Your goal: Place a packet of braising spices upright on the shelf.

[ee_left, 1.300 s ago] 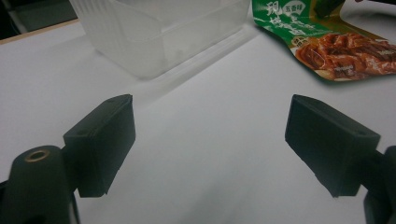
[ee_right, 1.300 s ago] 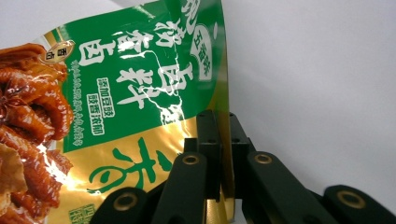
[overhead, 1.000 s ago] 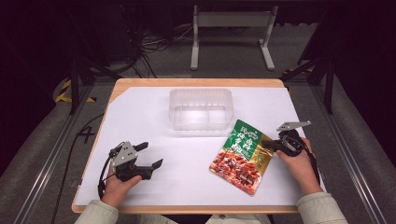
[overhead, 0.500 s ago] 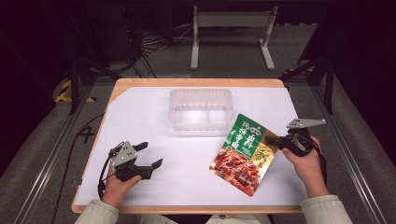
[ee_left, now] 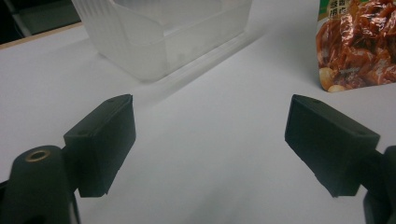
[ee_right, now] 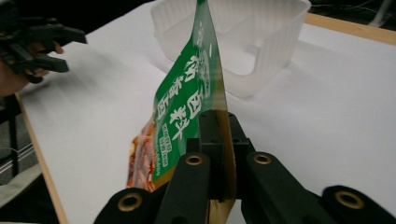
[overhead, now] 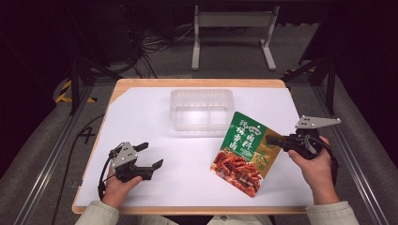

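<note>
Now the right gripper clamps the green sauce packet's edge beside the clear plastic tray; the left gripper rests on the table, jaws wide apart and empty.

Glossy foil pouch, translucent plastic tray

My right gripper has come up off the table and moved out toward the right edge, taking the sauce packet with it. The packet lay flat on the white sheet a second ago; now its gripped edge is lifted and it hangs tilted, with the lower corner nearest me still down near the sheet. Its top corner has swung up to overlap the near right corner of the clear plastic tray.
</note>
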The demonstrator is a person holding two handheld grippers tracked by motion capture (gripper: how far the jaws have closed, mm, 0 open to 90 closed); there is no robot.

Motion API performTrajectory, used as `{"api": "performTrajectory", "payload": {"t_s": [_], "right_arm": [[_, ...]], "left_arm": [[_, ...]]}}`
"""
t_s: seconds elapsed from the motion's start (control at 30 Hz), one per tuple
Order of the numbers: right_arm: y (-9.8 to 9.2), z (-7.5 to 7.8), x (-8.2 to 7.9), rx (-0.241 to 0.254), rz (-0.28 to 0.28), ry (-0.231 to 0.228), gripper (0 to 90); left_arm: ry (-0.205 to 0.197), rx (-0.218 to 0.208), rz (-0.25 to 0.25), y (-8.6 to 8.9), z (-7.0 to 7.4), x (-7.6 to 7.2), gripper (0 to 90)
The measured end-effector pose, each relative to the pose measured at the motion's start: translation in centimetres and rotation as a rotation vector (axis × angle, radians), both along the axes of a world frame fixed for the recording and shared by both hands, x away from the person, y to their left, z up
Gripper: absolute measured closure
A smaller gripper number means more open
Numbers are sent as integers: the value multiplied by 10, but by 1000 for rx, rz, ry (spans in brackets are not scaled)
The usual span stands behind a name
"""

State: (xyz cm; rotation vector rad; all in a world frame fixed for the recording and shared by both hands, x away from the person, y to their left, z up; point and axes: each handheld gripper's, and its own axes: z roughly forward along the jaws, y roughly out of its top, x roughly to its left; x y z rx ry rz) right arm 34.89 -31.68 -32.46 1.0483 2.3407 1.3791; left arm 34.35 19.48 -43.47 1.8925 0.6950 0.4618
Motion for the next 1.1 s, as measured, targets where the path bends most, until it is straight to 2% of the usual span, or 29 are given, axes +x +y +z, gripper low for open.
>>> {"api": "performTrajectory", "payload": {"t_s": [0.23, 0.47, 0.8, 1.1], "right_arm": [[12, 17, -14, 41, 72, -18, 900], [21, 29, -24, 58, 112, -49, 900], [20, 42, -19, 49, 92, -86, 900], [17, 50, -9, 80, 92, -92, 900]], "left_arm": [[4, -1, 0, -1, 0, 0, 173], [0, 2, 3, 0, 0, 0, 172], [-2, 3, 10, 0, 0, 0, 172], [-2, 2, 8, 0, 0, 0, 172]]}}
